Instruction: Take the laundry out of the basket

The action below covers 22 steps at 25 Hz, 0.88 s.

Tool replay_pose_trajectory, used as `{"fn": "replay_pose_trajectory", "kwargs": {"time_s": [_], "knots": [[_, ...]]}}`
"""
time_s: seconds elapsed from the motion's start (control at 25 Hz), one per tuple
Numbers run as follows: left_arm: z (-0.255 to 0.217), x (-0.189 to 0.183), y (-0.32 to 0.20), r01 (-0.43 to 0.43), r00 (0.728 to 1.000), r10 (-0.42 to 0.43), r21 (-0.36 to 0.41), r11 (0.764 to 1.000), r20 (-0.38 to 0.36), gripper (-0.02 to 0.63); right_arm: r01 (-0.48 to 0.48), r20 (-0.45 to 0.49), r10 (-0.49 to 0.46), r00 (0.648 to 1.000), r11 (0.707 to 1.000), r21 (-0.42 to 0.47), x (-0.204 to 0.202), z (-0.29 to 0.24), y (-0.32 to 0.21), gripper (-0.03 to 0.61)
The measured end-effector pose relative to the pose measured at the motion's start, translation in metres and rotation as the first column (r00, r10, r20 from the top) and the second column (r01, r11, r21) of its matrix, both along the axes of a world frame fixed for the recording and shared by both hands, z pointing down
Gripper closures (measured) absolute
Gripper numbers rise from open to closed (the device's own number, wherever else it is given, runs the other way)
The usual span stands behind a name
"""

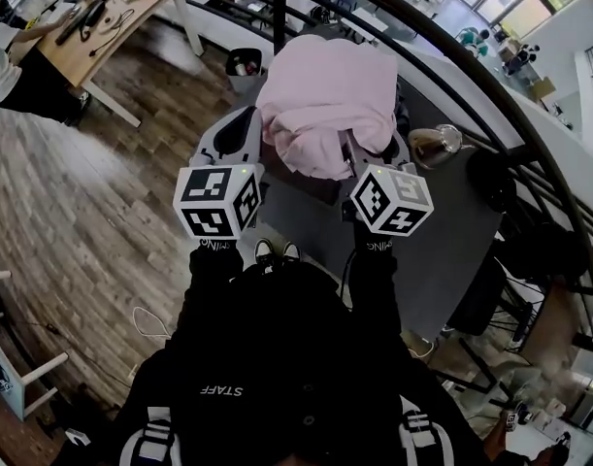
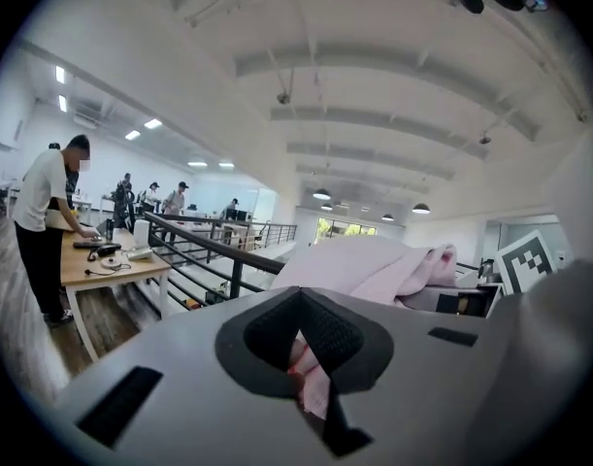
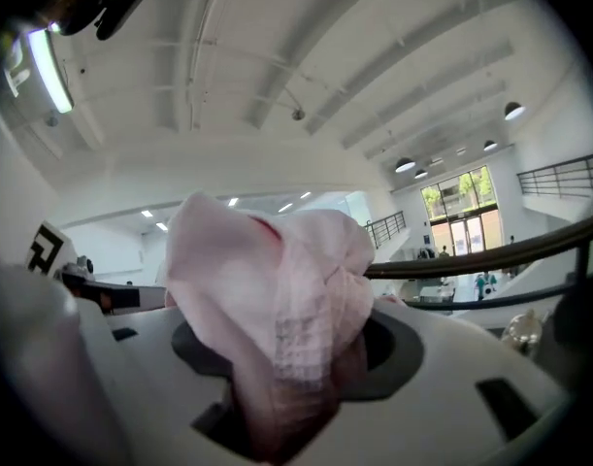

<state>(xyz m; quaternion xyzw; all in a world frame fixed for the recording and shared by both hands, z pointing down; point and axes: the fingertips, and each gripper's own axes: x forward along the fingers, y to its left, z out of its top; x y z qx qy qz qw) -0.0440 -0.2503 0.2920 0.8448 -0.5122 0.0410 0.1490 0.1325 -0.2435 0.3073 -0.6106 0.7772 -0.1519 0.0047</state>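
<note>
"STAFF" on the person's black top [image 1: 277, 357]

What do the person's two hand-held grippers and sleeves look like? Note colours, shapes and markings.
The left hand-held gripper and right hand-held gripper match: both have smooth light-grey moulded bodies with black textured inner faces set in a dark recess. Each carries a white cube, left cube and right cube, printed with black square markers. The sleeves are black, with white lettering near the cuffs.
</note>
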Motion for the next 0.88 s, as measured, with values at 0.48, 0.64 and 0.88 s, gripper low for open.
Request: {"fn": "replay_pose_trajectory", "kwargs": {"time_s": [0.48,0.64,0.88], "knots": [[-0.054,0.02,0.001,-0.028,0.999,0.022,0.168,0.985,0.036,0.613,-0.182,0.032,0.179,0.983,0.972,0.145,0.017,-0.069,0.02,0.303],[-0.064,0.027,0.0,-0.033,0.998,0.023,0.213,0.977,0.051,0.613,-0.213,0.037,0.21,0.977,0.962,0.17,0.023,-0.078,0.024,0.302],[-0.065,0.035,-0.006,-0.048,0.997,0.034,0.233,0.971,0.064,0.613,-0.251,0.018,0.253,0.967,0.946,0.205,0.03,-0.09,0.025,0.301]]}}
